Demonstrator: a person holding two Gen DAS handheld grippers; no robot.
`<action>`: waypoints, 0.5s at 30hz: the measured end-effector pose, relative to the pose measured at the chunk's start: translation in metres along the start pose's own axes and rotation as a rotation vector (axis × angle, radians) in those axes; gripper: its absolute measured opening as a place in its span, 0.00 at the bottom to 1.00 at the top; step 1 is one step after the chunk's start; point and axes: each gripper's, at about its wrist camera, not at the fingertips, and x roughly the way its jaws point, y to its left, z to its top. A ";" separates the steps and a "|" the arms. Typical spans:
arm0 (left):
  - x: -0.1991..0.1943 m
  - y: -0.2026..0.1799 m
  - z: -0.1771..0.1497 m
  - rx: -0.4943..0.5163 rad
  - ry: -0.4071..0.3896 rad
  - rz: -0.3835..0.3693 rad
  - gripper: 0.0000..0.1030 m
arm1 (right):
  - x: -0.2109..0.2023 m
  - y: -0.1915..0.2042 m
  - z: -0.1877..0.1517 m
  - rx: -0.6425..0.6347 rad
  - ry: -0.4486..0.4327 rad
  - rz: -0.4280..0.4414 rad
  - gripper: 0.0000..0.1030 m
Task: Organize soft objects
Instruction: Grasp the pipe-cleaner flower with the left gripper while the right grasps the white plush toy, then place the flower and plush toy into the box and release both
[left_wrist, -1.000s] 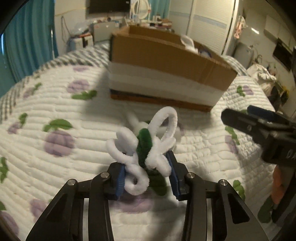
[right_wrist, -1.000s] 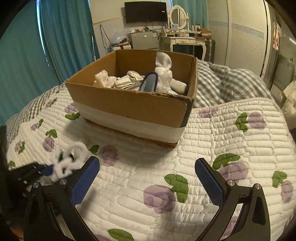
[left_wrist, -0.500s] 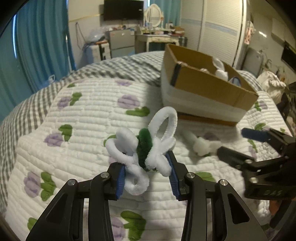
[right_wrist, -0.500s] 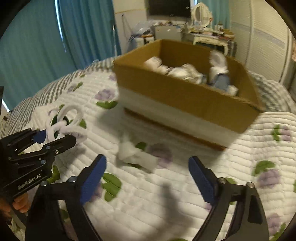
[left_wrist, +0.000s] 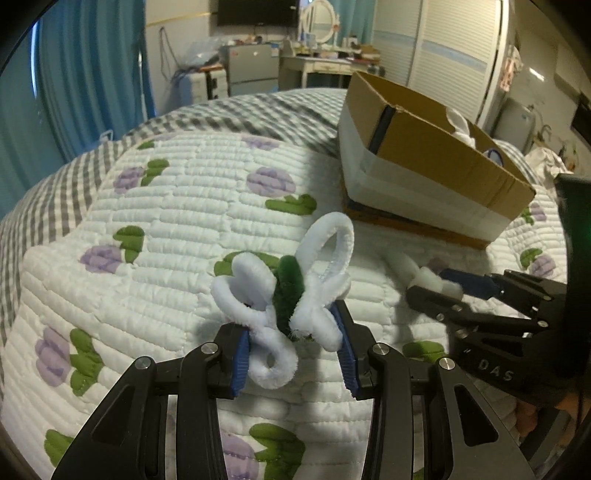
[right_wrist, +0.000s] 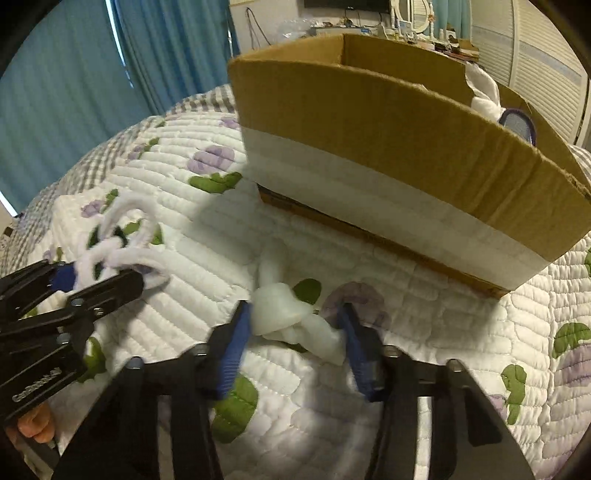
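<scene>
My left gripper (left_wrist: 291, 354) is shut on a white and green pipe-cleaner flower (left_wrist: 295, 291), held above the quilt. From the right wrist view the same flower (right_wrist: 125, 236) shows at the far left in the left gripper (right_wrist: 103, 275). A white soft piece (right_wrist: 288, 314) lies on the quilt in front of the cardboard box (right_wrist: 369, 122). My right gripper (right_wrist: 295, 332) is down around it with its jaws closing, and both blue pads touch its ends. Seen from the left wrist, the right gripper (left_wrist: 428, 284) has the white soft piece (left_wrist: 424, 275) at its tips.
The cardboard box (left_wrist: 424, 158) stands on the flowered quilt (left_wrist: 184, 206) and holds a white plush (right_wrist: 484, 92) and a purple-rimmed item (right_wrist: 517, 123). Blue curtains hang at the left. Furniture and a white wardrobe stand beyond the bed.
The right gripper came down over the white soft piece and its jaws narrowed from wide open to its ends. The left gripper carried the flower sideways, away from the box.
</scene>
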 end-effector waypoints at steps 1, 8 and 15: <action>0.000 0.000 0.000 0.001 -0.001 -0.002 0.38 | -0.002 0.000 0.000 0.000 -0.008 0.003 0.34; -0.004 -0.002 -0.003 0.004 -0.002 0.005 0.38 | -0.015 0.004 -0.009 -0.010 -0.034 0.003 0.28; -0.021 -0.015 -0.007 0.039 -0.010 0.021 0.38 | -0.052 -0.002 -0.020 0.008 -0.095 0.012 0.28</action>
